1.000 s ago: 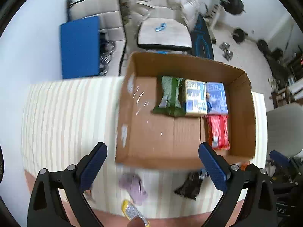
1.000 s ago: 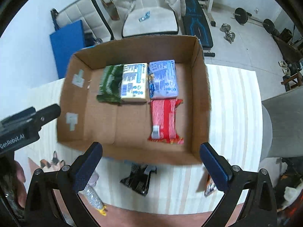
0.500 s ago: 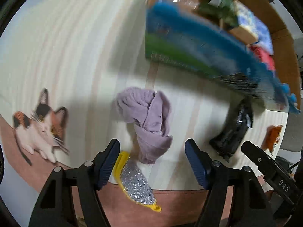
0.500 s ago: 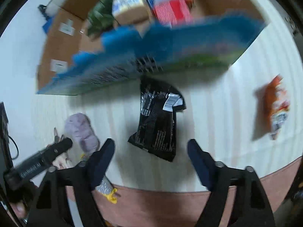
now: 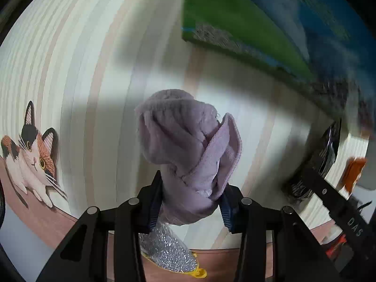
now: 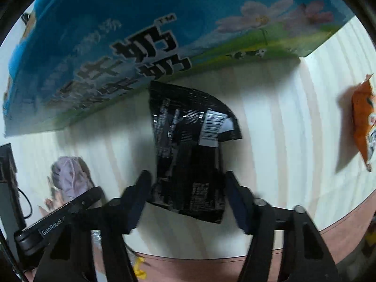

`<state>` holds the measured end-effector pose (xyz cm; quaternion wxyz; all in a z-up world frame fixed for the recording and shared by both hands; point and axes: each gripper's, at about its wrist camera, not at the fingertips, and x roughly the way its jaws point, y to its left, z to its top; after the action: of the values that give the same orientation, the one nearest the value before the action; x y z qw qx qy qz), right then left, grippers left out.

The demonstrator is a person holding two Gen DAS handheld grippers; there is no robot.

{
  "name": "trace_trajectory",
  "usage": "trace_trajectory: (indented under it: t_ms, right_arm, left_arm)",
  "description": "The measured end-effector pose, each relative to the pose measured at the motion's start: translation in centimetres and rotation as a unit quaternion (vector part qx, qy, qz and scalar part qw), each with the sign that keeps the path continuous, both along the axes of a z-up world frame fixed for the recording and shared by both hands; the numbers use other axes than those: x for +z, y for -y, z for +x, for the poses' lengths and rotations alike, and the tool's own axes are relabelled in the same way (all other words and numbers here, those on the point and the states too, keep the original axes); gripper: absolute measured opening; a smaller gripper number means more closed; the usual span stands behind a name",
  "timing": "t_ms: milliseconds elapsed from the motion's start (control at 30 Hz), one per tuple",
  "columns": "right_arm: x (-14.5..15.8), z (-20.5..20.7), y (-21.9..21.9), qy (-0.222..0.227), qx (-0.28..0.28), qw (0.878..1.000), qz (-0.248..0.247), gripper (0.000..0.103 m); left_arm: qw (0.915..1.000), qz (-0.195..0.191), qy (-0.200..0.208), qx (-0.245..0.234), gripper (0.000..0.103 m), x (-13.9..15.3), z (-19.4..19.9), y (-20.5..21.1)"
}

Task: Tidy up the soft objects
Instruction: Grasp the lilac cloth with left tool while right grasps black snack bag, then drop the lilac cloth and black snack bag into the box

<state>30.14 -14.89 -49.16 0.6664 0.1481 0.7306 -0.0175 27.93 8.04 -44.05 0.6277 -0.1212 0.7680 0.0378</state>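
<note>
Looming beyond both sets of jaws, the box (image 6: 122, 47) fills the far side of each view, its printed blue and green wall facing the grippers; judged from the task, it is where the soft things are meant to go, so it sits just ahead of both grasps. The tabletop (image 5: 77, 75), under a striped cloth with a cat picture off to the left, carries everything else. The black packet (image 6: 190, 150) lies flat, its near end between the right gripper's (image 6: 186, 189) jaws and its far end touching the foot of the box; the jaws stand close against its two edges, but motion blur hides whether they are clenched on it, so I cannot tell. The cloth (image 5: 188, 155), a bunched lilac piece, is pinched at its near end by the left gripper (image 5: 190, 202), jaws clamped on both sides so the loose bulk stands up ahead of them. An orange packet (image 6: 363, 127) lies well to the right of the right jaws. A silver sachet (image 5: 166, 253) with a yellow edge lies under the left jaws.
</note>
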Motion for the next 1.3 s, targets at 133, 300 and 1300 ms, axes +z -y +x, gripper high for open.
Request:
trace_trajectory:
  t_ms: [133,300,1300]
  right_arm:
    - [-0.1,-1.4,-0.4,-0.014,0.04,0.999,-0.02,0.056]
    - [-0.4,-5.4,-0.7,-0.045,0.108,0.993,-0.037,0.055]
    - [20.6,3.1,-0.5,0.128,0.144,0.979,0.067,0.049]
  left_arm:
    - [0.9997,0.002,-0.004,-0.022,0.04,0.0,-1.7,1.8]
    - [0.9982,0.013,0.0,-0.058,0.04,0.0,-4.6,5.0]
    - [0.9767,-0.004,0.189,-0.102,0.037,22.8,10.6,5.0]
